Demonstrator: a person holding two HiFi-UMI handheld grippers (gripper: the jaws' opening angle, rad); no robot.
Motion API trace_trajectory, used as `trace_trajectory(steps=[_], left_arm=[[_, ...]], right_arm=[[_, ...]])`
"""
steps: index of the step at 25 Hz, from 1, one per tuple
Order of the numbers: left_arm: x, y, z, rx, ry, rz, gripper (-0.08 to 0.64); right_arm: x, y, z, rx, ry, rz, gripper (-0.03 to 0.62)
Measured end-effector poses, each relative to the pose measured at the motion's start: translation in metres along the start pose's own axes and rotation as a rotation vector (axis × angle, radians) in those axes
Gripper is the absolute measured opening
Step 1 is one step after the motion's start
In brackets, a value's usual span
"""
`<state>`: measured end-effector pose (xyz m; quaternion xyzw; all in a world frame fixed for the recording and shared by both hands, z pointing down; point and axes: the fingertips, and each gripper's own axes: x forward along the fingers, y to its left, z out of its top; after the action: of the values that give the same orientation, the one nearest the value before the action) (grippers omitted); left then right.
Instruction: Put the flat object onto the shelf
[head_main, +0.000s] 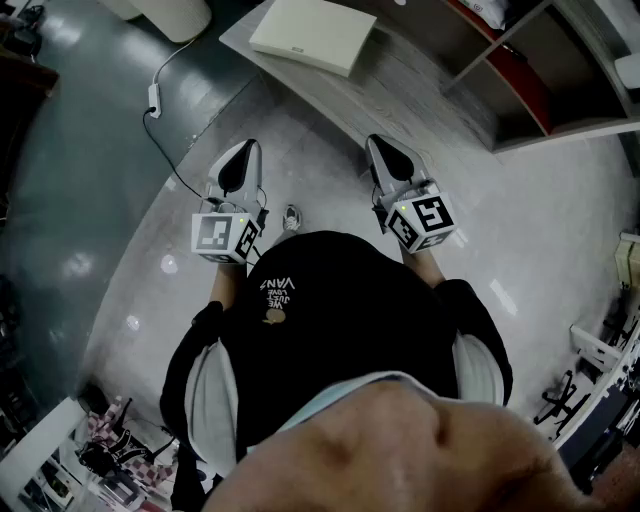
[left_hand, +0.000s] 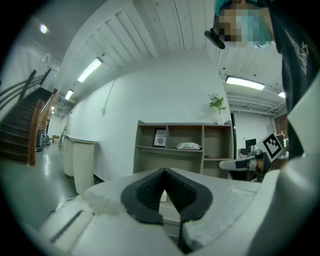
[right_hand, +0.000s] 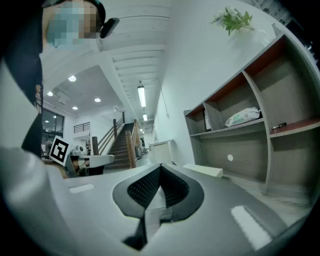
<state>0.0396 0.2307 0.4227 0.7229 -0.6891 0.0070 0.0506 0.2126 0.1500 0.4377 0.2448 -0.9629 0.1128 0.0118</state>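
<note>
The person (head_main: 330, 330) holds both tools level in front of the body. The left gripper (head_main: 240, 152) has its jaws pressed together with nothing between them, and the right gripper (head_main: 377, 146) is closed in the same way and is also empty. The two stand apart, side by side, each with its marker cube at the rear.

Pale, glossy floor (head_main: 300, 150) lies bare under and between the tips. A thin cable (head_main: 160, 120) loops across the darker floor to the left of the left gripper, clear of the space straight ahead.

Just beyond the tips runs the near edge of a low wood-grain platform (head_main: 420, 90), slanting from upper left down to the right, where it meets the shelf.

The flat object (head_main: 312, 35) lies on this platform near its left end, set back from the near edge. It is a thin, cream-white rectangular slab with squared corners and a plain top. It rests flat and nothing touches it. In the right gripper view it (right_hand: 202, 170) shows as a low pale block just right of the closed jaws.

Farthest is the shelf (head_main: 540, 85), at the right end of the platform, with open grey-wood compartments and reddish front edges. Its lower bay (right_hand: 240, 160) stands open. A white packet (right_hand: 242, 117) lies on the board above, and a plant (right_hand: 232, 20) sits on top.
</note>
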Motion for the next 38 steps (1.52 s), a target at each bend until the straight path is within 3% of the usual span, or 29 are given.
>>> trace_trajectory(steps=[4,9,15,19,26,38], left_arm=[[-0.006,0.017,-0.021,-0.045,0.011,0.026,0.002],[-0.008,0.025,-0.010,0.020,0.008,0.023,0.002],[-0.010,0.046,-0.024,-0.040,0.007,0.017,0.002],[-0.005,0.056,-0.008,-0.018,0.003,-0.012,0.000],[0.000,0.089,-0.004,-0.043,-0.003,-0.054,0.000],[0.007,0.152,-0.014,-0.062,0.022,-0.121,0.002]], right_arm=[[0.005,0.001,-0.001,-0.001,0.016,-0.006,-0.003],[0.015,0.005,-0.003,0.031,0.013,-0.002,-0.003],[0.028,0.006,-0.001,0.089,-0.019,-0.021,-0.002],[0.040,0.009,-0.002,0.093,-0.020,-0.046,-0.002],[0.063,0.022,-0.002,0.085,-0.025,-0.087,-0.002],[0.104,0.043,-0.002,0.094,-0.041,-0.181,-0.002]])
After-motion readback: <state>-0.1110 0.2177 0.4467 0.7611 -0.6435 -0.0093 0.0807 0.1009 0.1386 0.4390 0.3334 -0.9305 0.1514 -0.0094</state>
